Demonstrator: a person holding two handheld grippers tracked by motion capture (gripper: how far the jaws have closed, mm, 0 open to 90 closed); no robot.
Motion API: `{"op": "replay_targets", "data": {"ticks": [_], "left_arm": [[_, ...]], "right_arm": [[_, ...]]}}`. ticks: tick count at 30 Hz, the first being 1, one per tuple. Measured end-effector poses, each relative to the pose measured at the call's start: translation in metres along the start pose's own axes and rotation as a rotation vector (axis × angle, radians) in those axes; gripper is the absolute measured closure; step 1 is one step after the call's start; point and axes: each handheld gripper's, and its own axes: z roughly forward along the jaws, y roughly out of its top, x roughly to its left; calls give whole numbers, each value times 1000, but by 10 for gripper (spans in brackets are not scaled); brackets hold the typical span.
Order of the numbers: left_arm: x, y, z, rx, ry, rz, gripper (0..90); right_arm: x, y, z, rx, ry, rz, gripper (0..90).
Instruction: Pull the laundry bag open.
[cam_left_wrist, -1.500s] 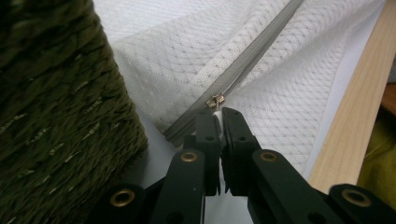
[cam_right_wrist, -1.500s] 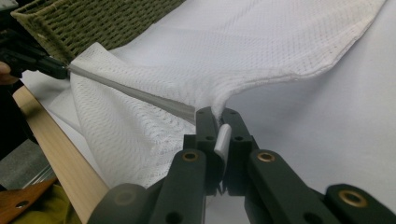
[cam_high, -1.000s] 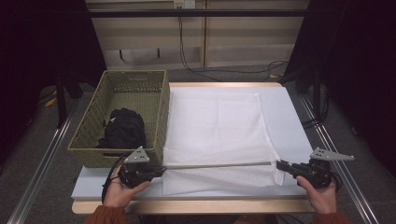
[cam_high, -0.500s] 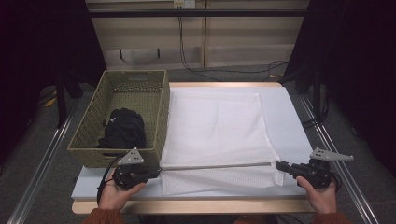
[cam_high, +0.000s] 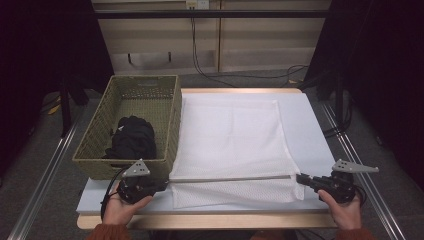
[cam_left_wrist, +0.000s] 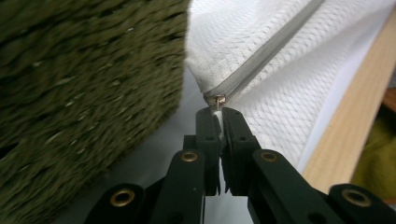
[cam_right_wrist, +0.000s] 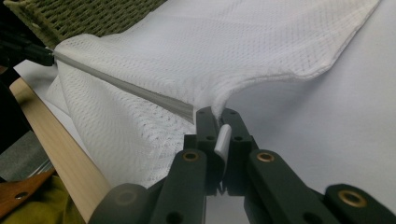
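Note:
A white mesh laundry bag (cam_high: 235, 135) lies flat on the white table top (cam_high: 317, 125), its grey zip (cam_high: 230, 178) stretched taut along the near side. My left gripper (cam_high: 167, 184) is at the zip's left end beside the basket, shut on the small metal zip pull (cam_left_wrist: 218, 100). In the left gripper view my left gripper (cam_left_wrist: 217, 112) has its jaws pressed together just below the slider. My right gripper (cam_high: 300, 177) holds the bag's right end. In the right gripper view my right gripper (cam_right_wrist: 217, 114) is shut on a white tab (cam_right_wrist: 223, 140) at the end of the zip (cam_right_wrist: 140, 93).
A green woven basket (cam_high: 175, 120) stands at the table's left, with a black garment (cam_high: 132, 140) inside. Its wall (cam_left_wrist: 84, 93) is close beside the left jaws. The wooden front edge (cam_high: 210, 221) runs just below both hands. Cables and a cabinet are beyond the table.
My left gripper has shifted a little to the left, toward the basket's near corner, with the zip pull in it. The right gripper has stayed put.

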Motion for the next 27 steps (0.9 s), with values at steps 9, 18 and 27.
{"op": "replay_targets", "data": {"ticks": [9,18,27], "left_arm": [[-4,0,8,21,-11,15,865],[-6,-2,13,16,-16,13,859],[-9,-8,1,-69,7,-1,630]], "right_arm": [[-1,-6,2,40,-19,-35,876],[-5,-14,18,156,-71,-63,845],[-3,-7,14,69,-131,-82,527]]}}
